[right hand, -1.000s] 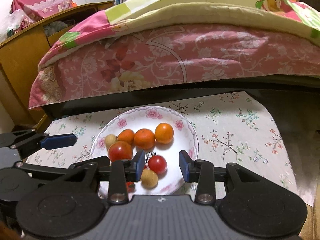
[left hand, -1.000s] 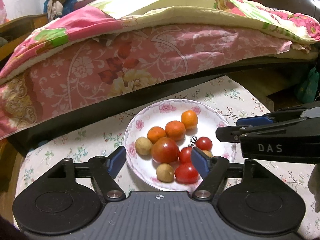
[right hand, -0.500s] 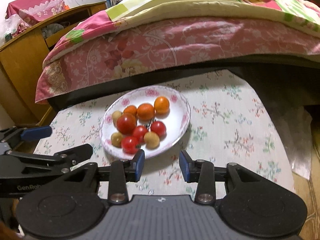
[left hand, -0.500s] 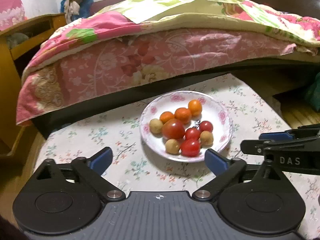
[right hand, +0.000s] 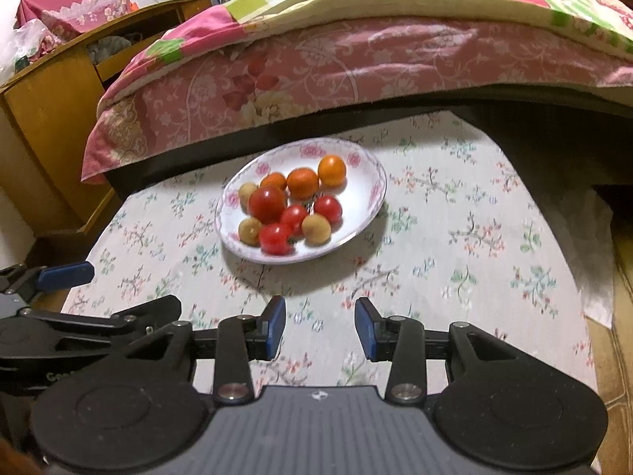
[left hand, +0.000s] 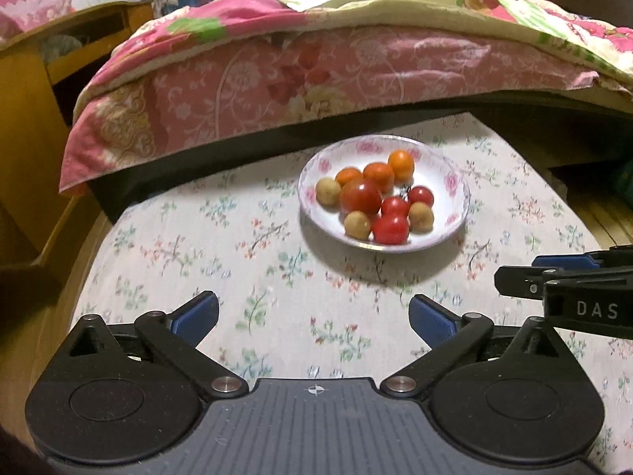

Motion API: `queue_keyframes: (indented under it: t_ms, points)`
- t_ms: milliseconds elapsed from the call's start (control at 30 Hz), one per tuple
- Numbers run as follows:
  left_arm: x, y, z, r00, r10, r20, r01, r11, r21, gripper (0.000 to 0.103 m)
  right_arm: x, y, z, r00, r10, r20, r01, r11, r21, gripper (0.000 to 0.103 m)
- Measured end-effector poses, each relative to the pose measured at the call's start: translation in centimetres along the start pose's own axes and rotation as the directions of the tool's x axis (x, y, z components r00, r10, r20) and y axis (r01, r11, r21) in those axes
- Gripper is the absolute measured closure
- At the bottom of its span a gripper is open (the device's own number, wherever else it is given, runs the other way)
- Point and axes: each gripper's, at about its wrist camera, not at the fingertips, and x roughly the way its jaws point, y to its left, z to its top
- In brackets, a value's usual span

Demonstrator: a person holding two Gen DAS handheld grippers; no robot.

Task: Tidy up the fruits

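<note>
Plate: a white plate with pink flowers on its rim (left hand: 451,182) sits on the tabletop (left hand: 277,277) toward the far edge, just in front of the bed (left hand: 316,75).
Fruit: all of it lies in the plate. Three oranges (left hand: 379,176) line the far side, a large tomato (left hand: 360,196) sits in the middle, smaller red tomatoes (left hand: 391,228) cluster to the near right, and three tan round fruits (left hand: 357,225) are scattered among them.
Left tool: the left tool (left hand: 312,316) is spread wide and holds nothing; it hangs over bare cloth, well short of the plate.
Right tool: the right tool (right hand: 318,326) is partly open and also holds nothing, likewise back from the plate over the cloth.
Stage: judging by the grouped fruit and both tools being clear of the plate, the sorting looks finished or close to it.
Doing it well: if any fruit needs regrouping, approach from above, take one piece at a time, and close gently, since tomatoes bruise and round fruit rolls.
Risk: the pieces touch one another, so a nudge could shift the neighbours or tip the shallow plate.
Check: the small dark item between the tomatoes is too small to identify.
</note>
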Motion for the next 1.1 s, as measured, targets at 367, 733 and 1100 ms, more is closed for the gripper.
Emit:
queue_keyframes:
  t_ms: [367, 733, 1100]
  points:
    - [-1.2, -0.2, -2.4, 0.998, 0.015, -0.058, -0.015, 1.000, -0.005, 0.000, -2.0, 0.4, -2.9, 1.000, 0.011, -0.014, -0.011, 0.999, 0.032, 0.066]
    - [-2.9, -0.5, -3.8, 0.997, 0.008, -0.071, -0.009, 1.000, -0.020, 0.000, -3.2, 1.3, -5.0, 0.999, 0.027, -0.037, -0.026, 0.999, 0.044, 0.066]
    - [-4.0, -0.2, -5.5, 0.997, -0.007, -0.083, 0.003, 0.999, -0.047, 0.000, -4.2, 1.9, -6.6, 0.999, 0.026, -0.041, -0.023, 0.998, 0.051, 0.065]
